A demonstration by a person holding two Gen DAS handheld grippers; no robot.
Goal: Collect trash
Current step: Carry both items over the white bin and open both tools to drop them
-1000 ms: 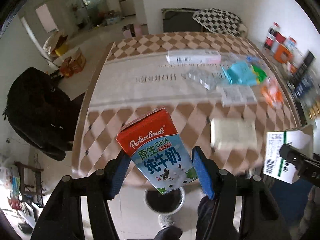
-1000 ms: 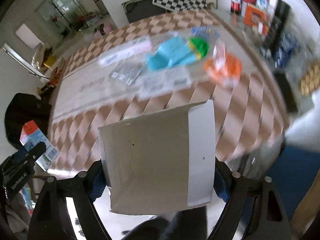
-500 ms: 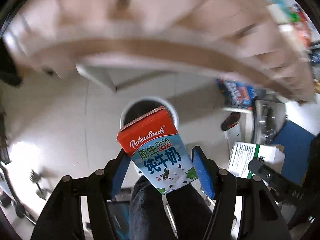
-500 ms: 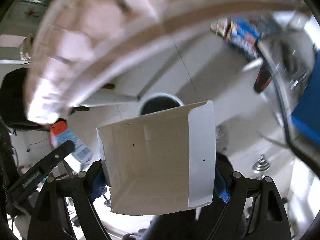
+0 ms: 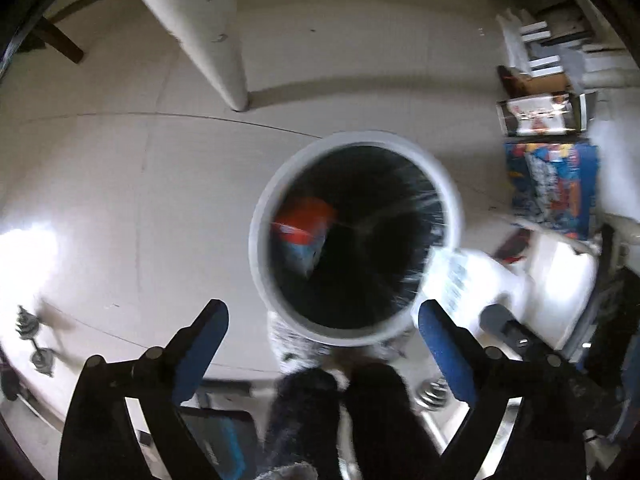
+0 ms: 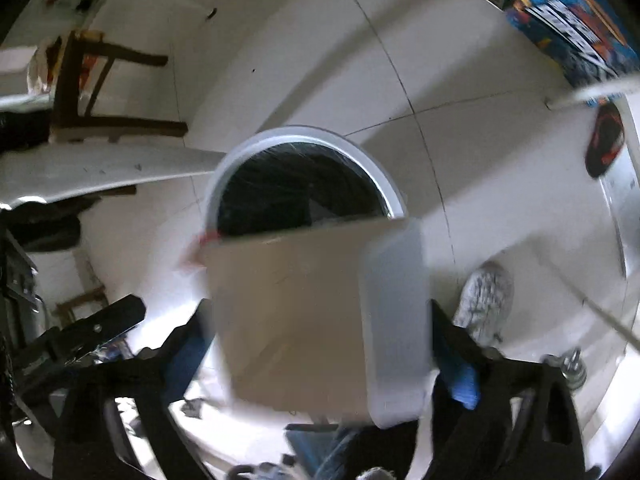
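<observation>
1. Both grippers point down over the white trash bin (image 5: 356,236) so whatever they let go lands inside.
2. The left gripper (image 5: 322,344) is opening with nothing between its blue pads; the red and blue milk carton (image 5: 304,232), blurry, is already inside the bin's black liner.
3. The right gripper (image 6: 320,344) is opening too; the pale cardboard box (image 6: 316,316) sits between its jaws, slipping toward the rim.

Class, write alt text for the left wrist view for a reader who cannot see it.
The left gripper hangs over a white bin on the floor, jaws opening with nothing between them. A blurred red-and-blue carton lies inside the black liner. A white box hangs at the bin's right edge.
</observation>
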